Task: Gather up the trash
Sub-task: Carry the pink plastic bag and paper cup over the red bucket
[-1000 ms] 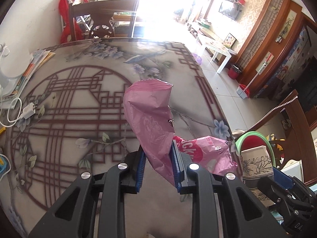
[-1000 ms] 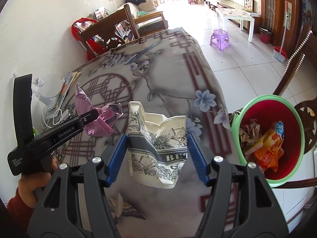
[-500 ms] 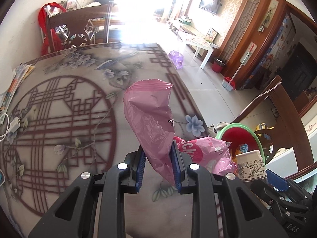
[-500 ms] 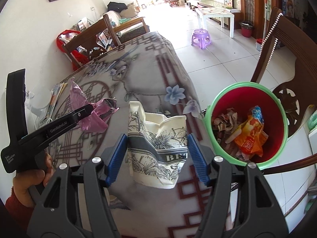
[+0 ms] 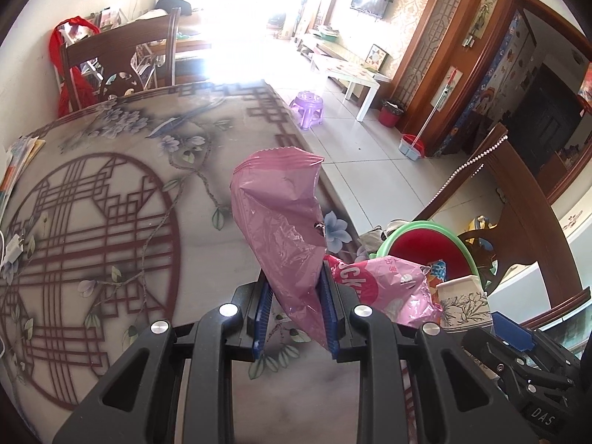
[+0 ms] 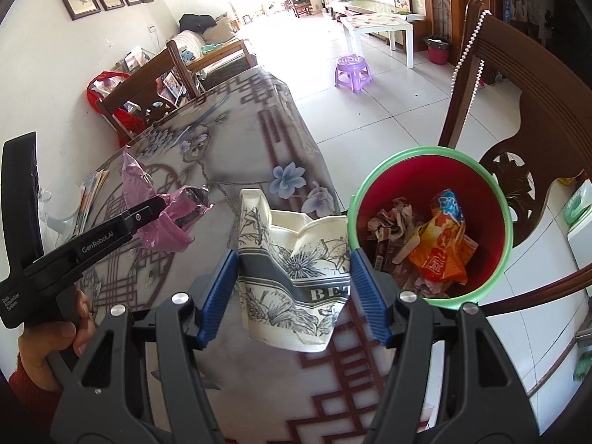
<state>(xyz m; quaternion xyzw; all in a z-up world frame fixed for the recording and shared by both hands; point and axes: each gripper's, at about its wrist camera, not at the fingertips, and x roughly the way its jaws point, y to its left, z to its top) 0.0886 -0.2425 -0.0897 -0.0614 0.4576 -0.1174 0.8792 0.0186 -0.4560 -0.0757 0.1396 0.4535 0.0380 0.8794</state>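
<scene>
Right wrist view: bin [image 6: 507,222] at right; right gripper [image 6: 292,288] clamps a crushed paper cup [image 6: 292,270] at centre, light and easily dented. Left gripper [image 5: 294,309] pinches a limp, slippery pink wrapper [image 5: 281,218] mid-frame.

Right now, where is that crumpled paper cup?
The paper cup is pinched in the right gripper, above the table's edge, just left of the red bin.
</scene>
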